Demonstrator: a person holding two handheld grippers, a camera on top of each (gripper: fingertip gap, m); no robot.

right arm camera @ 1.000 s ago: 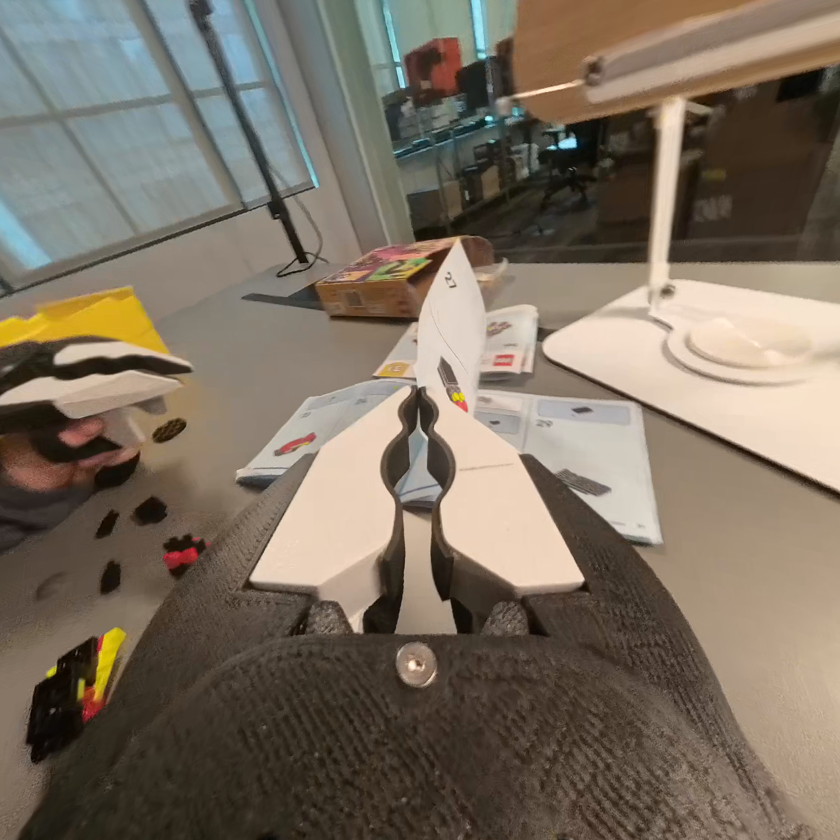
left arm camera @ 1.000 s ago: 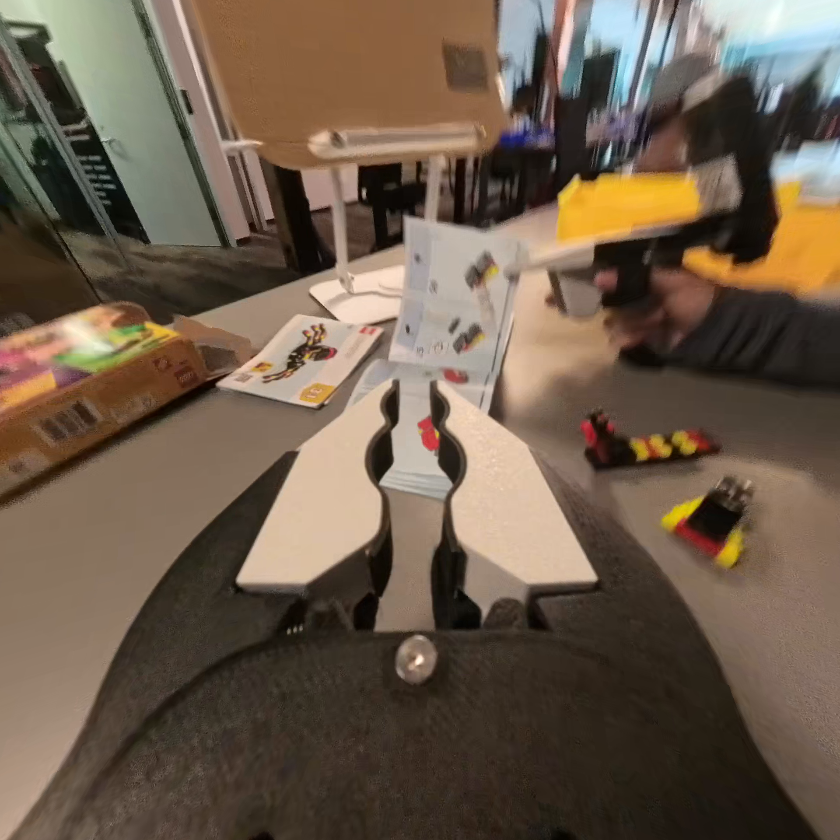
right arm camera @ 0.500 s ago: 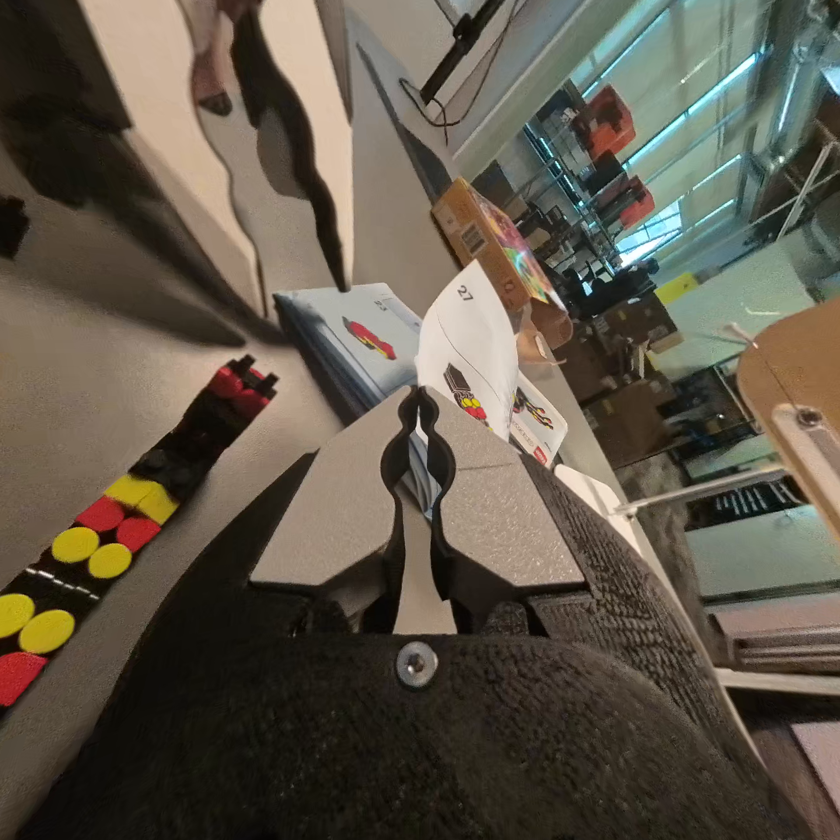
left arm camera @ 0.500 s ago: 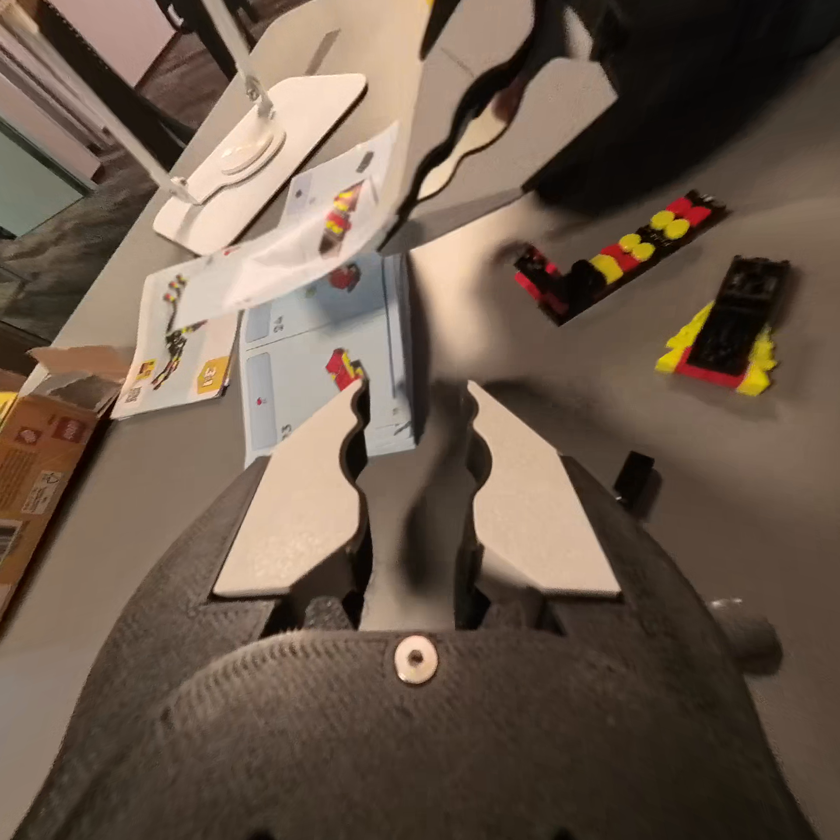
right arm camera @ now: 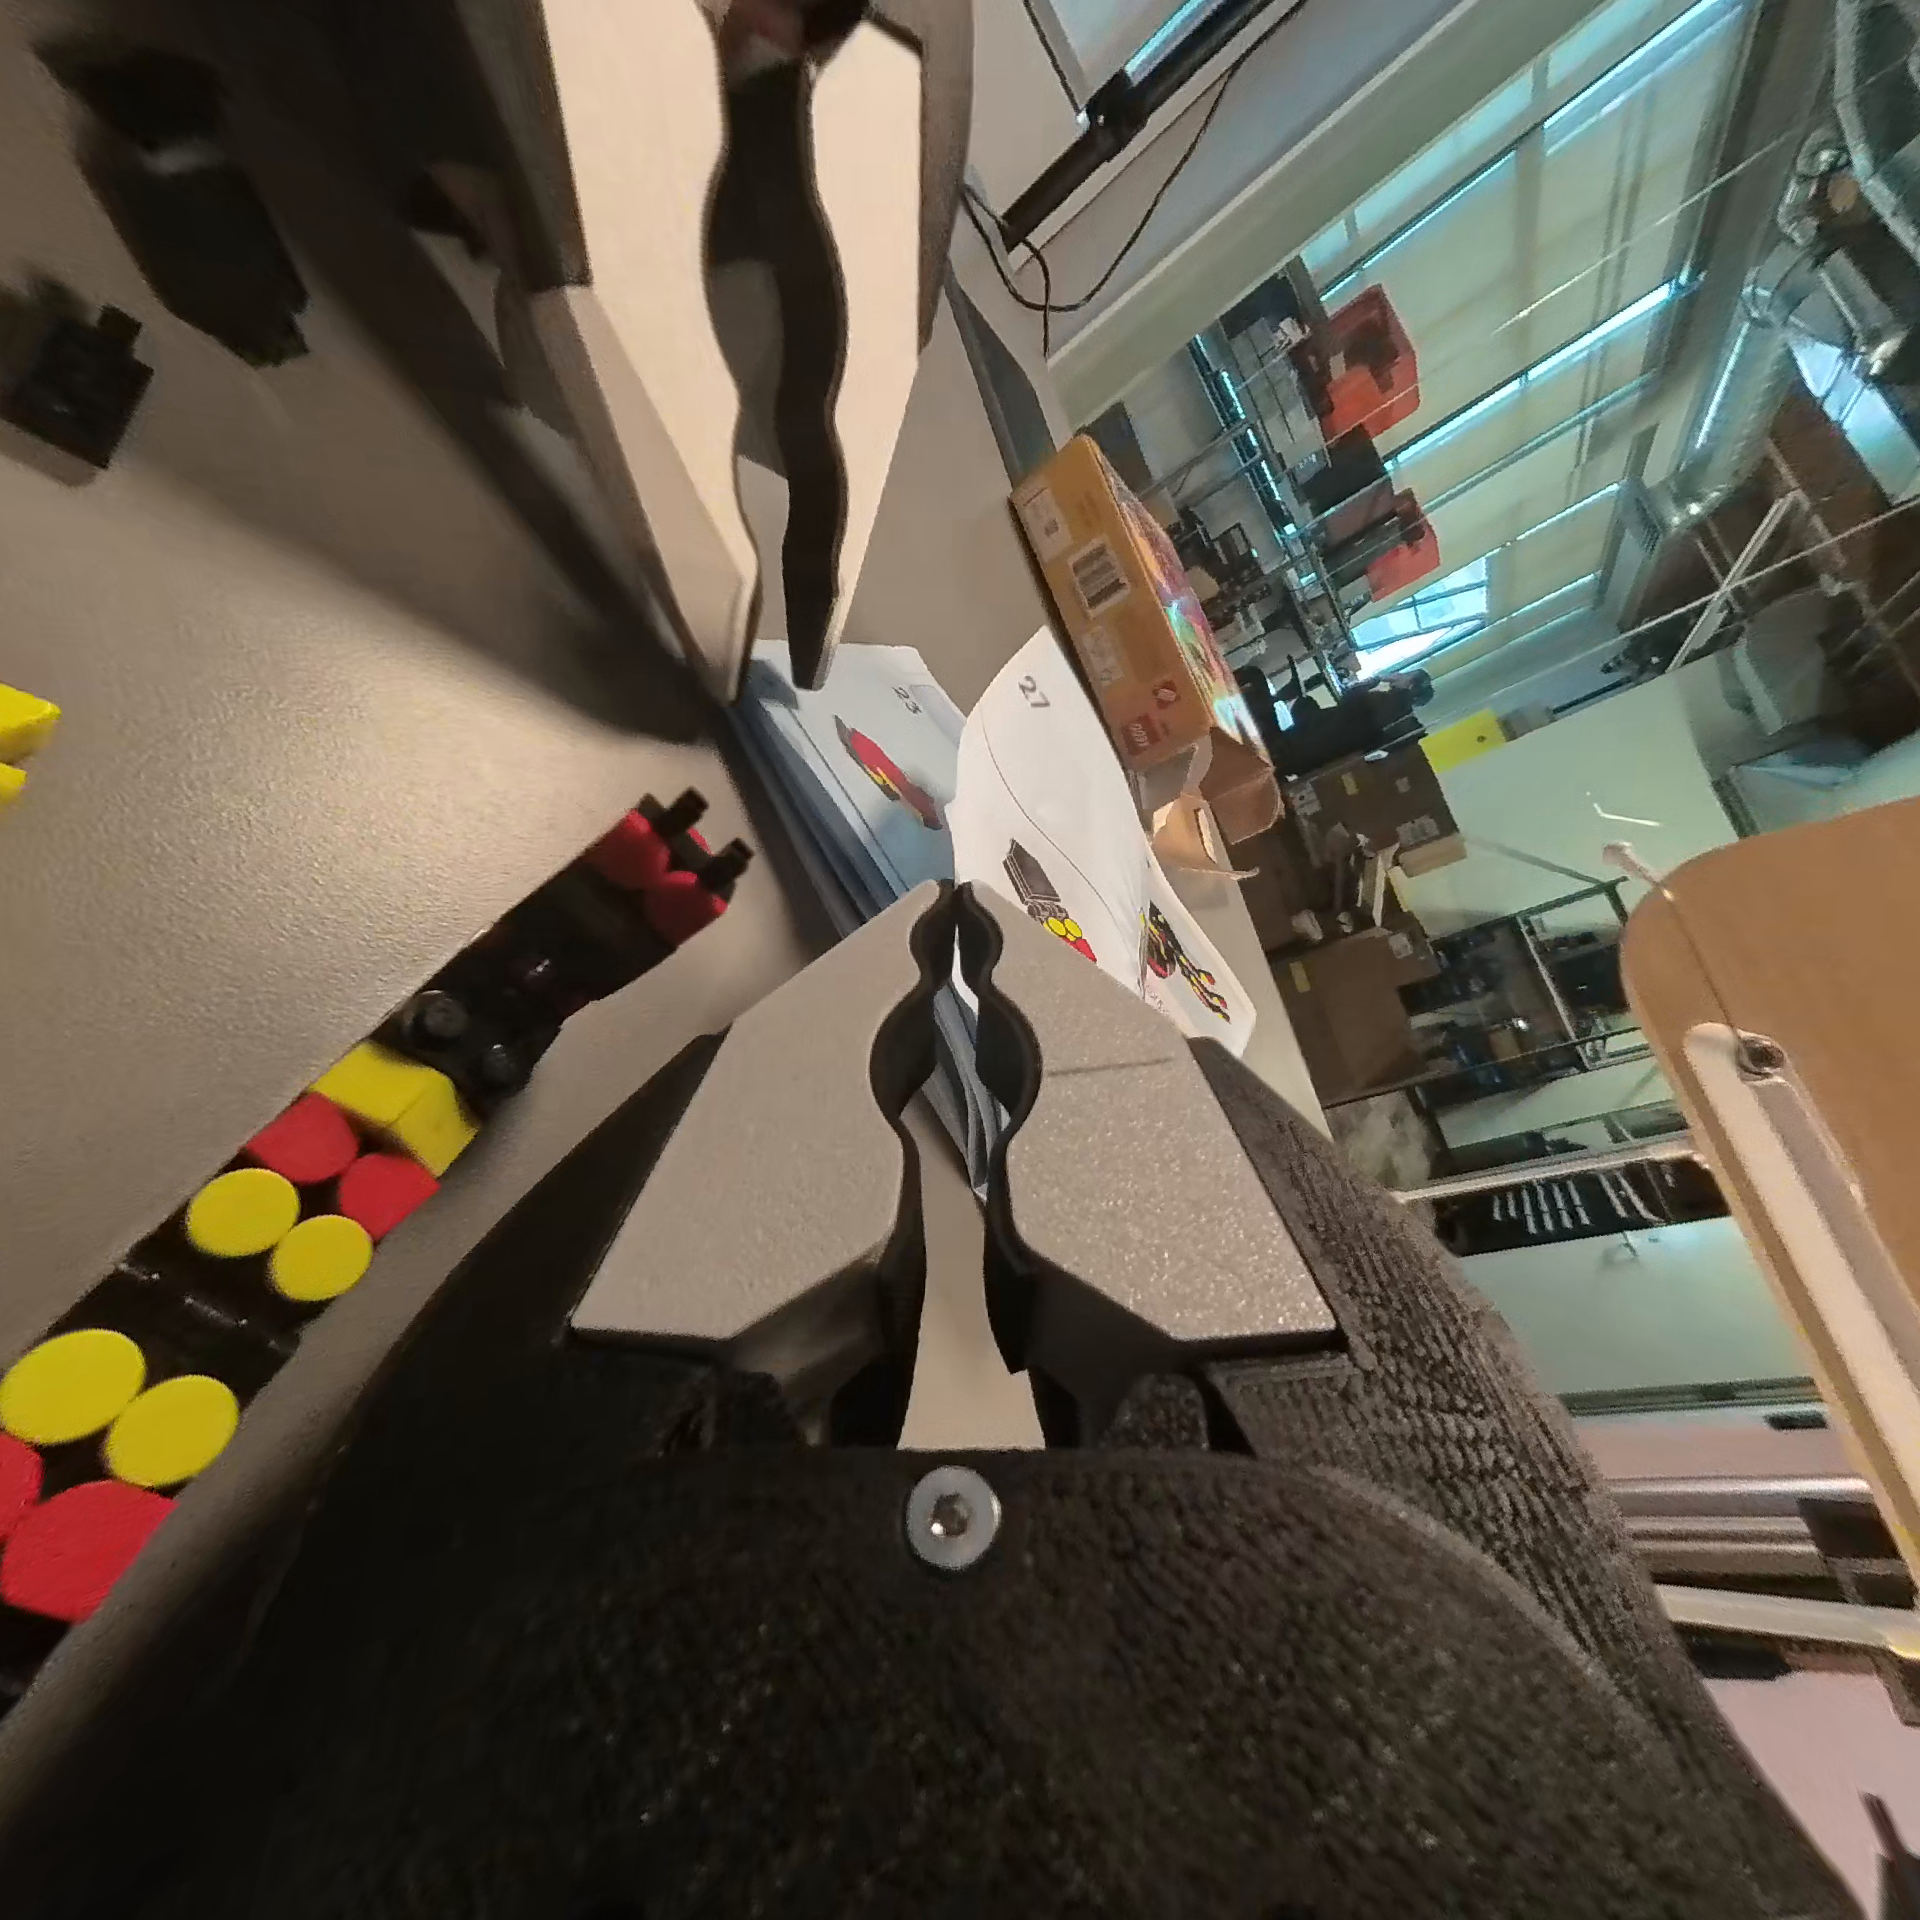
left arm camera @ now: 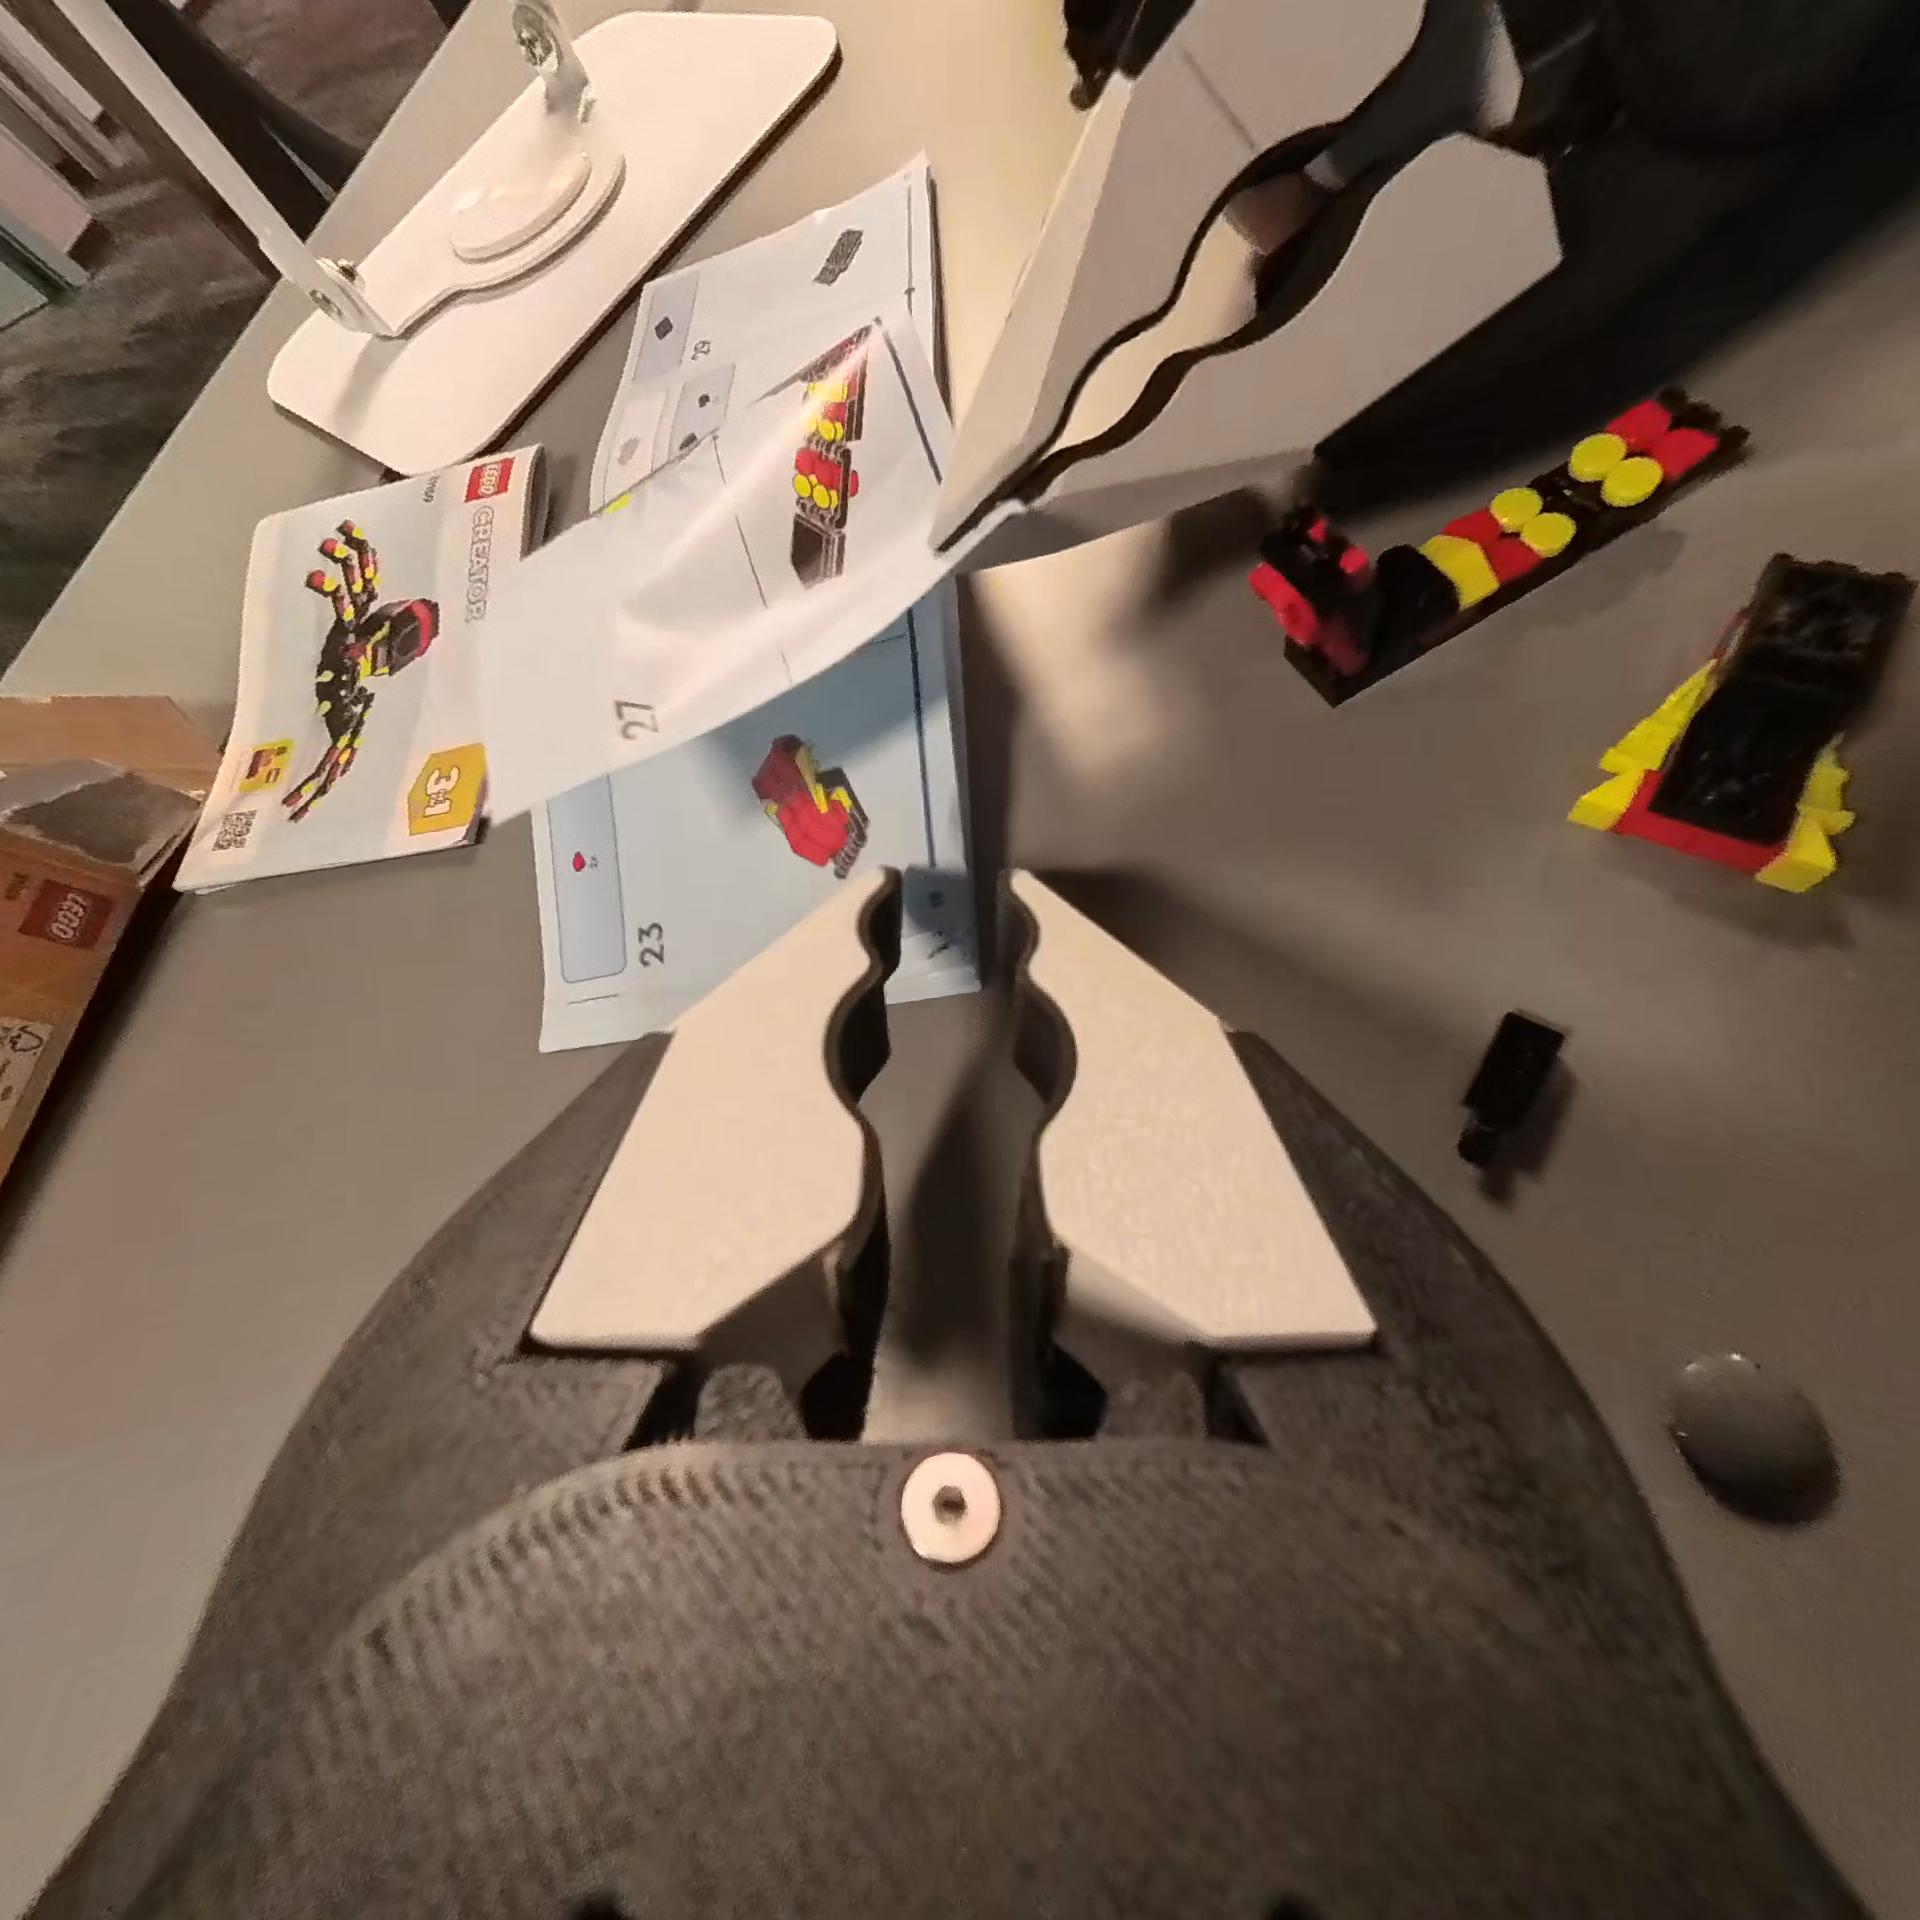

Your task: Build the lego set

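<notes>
Pinching a booklet page (right arm camera: 1049,821), right gripper (right arm camera: 957,902) jaws closed; left gripper (left arm camera: 943,894) jaws parted, empty.

On your tabletop (left arm camera: 312,1091), the open instruction booklet (left arm camera: 748,831) lies between the closed booklet (left arm camera: 343,665) and the long brick strip (left arm camera: 1496,540).

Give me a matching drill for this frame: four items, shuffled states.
Items:
1. right gripper
2. left gripper
3. lifted booklet page
4. small black brick

States:
A. fingers apart, nothing between them
B. lying loose on the grey table
C. pinched at one corner, curling above the open booklet
D. fingers closed on paper

Pairs: 1-D, 2-A, 3-C, 4-B
</notes>
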